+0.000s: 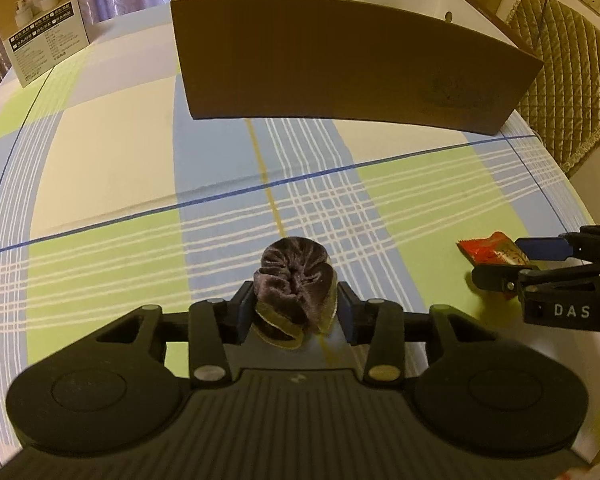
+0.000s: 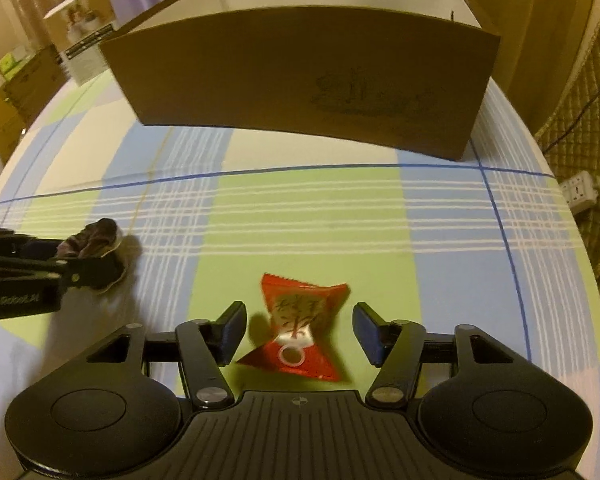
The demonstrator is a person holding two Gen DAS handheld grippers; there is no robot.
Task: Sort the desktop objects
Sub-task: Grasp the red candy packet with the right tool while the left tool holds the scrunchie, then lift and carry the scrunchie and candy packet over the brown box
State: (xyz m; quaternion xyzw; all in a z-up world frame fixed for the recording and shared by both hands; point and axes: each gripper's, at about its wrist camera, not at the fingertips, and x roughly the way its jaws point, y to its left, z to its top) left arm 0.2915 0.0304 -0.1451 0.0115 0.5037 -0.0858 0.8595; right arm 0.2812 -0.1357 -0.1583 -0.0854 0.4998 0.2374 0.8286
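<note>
While the left tool (image 1: pixel 296 308) is clamping the velvet scrunchie (image 1: pixel 294 280) above the worktop (image 1: pixel 112 152), the right tool (image 2: pixel 300 334) is straddling the red packet (image 2: pixel 300 320), jaws apart; centring before squeezing seems wise.

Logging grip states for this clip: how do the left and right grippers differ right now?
The left gripper is shut on the purple velvet scrunchie; the right gripper is open, its pads apart from the red snack packet lying between them. Both face the cardboard box across the plaid tablecloth.
</note>
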